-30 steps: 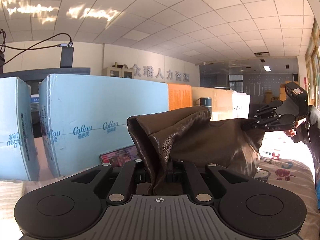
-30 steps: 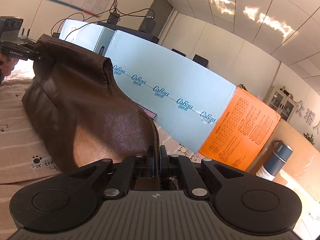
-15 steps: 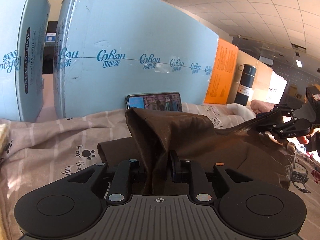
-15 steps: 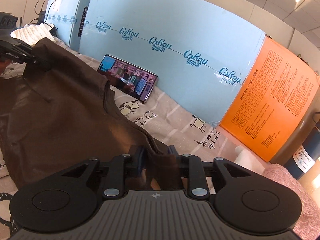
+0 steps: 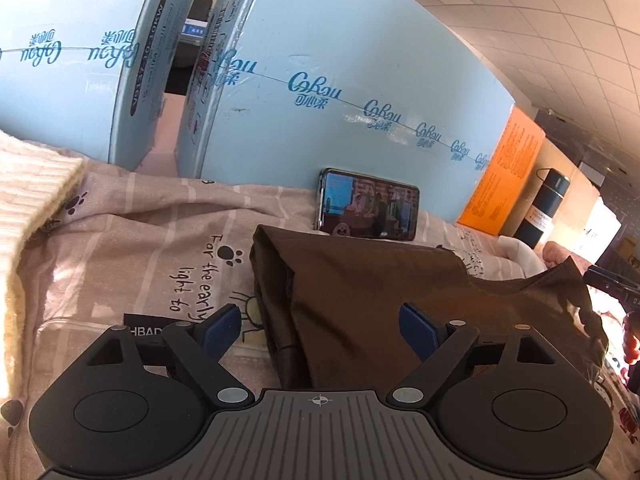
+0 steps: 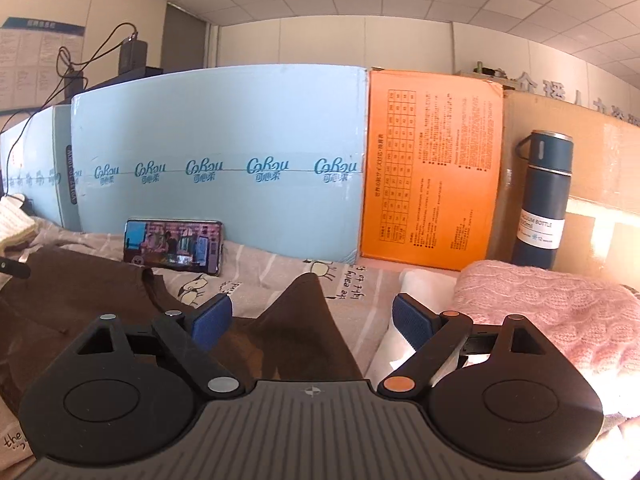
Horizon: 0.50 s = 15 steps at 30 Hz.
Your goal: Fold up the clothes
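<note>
Garment (image 5: pixel 384 300), one, brown, lies between both opening tools: left tool (image 5: pixel 320 330), right tool (image 6: pixel 312 322), neither pinching.

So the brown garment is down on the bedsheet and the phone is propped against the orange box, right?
Not quite. The brown garment does lie on the bedsheet, but the phone leans against the light blue box, not the orange box, which stands further right. The right wrist view shows it.
</note>
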Motion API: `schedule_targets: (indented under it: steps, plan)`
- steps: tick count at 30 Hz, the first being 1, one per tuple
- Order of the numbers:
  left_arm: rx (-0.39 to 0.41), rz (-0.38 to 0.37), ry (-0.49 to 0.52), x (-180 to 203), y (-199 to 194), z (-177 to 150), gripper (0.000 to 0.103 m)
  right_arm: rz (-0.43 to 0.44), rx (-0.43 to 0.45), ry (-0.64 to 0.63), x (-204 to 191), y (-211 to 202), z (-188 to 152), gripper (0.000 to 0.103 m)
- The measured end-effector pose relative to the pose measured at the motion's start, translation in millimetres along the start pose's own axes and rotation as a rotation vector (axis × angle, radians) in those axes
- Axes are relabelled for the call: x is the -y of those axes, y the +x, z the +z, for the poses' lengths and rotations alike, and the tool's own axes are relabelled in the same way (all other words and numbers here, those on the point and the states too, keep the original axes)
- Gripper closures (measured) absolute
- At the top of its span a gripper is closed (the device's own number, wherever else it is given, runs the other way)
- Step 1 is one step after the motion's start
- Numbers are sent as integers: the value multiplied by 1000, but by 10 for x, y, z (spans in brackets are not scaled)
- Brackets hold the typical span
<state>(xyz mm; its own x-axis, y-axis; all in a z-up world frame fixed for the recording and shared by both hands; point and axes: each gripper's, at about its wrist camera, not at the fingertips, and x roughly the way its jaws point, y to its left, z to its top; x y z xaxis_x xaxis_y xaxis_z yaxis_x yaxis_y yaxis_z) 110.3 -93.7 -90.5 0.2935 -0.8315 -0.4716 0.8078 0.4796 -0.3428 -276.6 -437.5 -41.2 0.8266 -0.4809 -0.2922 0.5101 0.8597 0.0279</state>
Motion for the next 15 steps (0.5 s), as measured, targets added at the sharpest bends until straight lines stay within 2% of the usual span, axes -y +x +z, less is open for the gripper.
schedule_targets:
  steps: [3,6,7,8,10,11,13,15]
  plan:
    - [12,11,-30,16,-93,-48,15,-22,-2,41,31,-64,-54,15]
    - [2,19,-29,81,-142,-129,15,5,-35,78,74,-81,-134,20]
    - [-1,22,-18,118,-148,-150,15,10,-56,103,100,-58,-152,33]
    - [-6,19,-7,152,-150,-168,16,3,-76,127,123,-28,-164,54]
    - [-14,2,15,210,-136,-195,16,-32,-131,189,182,93,-200,71]
    - [-16,5,35,241,-124,-209,20,-51,-152,204,185,146,-219,76]
    - [-14,30,67,292,-105,-227,28,-91,-182,232,177,238,-243,78]
    - [-7,51,59,278,-100,-224,54,-147,-195,272,165,322,-248,78]
